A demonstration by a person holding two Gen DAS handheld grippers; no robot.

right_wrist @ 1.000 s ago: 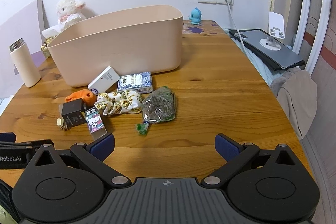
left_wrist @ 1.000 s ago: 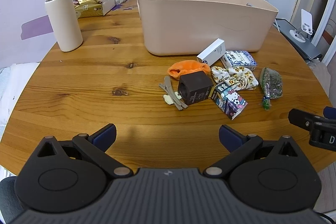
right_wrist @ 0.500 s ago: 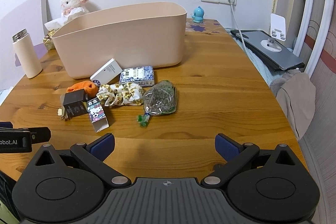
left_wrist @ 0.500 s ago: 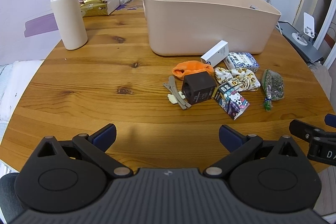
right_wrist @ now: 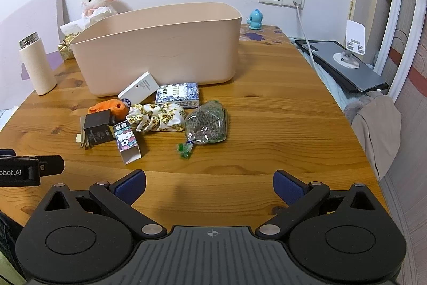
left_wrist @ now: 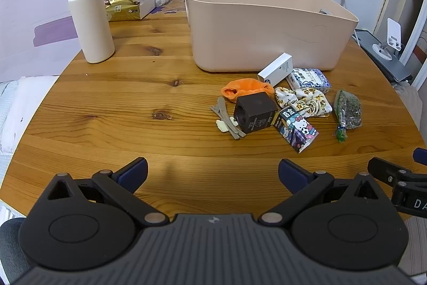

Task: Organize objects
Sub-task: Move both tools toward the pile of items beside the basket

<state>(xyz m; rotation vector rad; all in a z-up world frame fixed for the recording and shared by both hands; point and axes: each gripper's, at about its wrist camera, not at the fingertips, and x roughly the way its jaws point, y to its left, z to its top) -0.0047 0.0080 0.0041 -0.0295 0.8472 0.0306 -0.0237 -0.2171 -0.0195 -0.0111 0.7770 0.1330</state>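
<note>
Big round wooden desk (left_wrist: 112,108), pink tub (left_wrist: 256,26) sitting at the back with nothing showing inside from here. Clutter bunched just in front of it: white box (left_wrist: 276,69) leaning on the tub wall, blue-patterned packet (right_wrist: 178,94), floral scrunchie (right_wrist: 157,118), bag of dried herbs (right_wrist: 206,123), orange cloth (left_wrist: 246,88), dark cube (left_wrist: 254,112), cartoon carton (right_wrist: 126,142), hair clips (left_wrist: 228,120). Left gripper (left_wrist: 212,172) and right gripper (right_wrist: 209,184) both hovering at the near edge, fingers spread wide, holding nothing. Probably best starting with outer pieces like the herb bag, coming straight down, closing on the bulk, not dragging neighbours.
</note>
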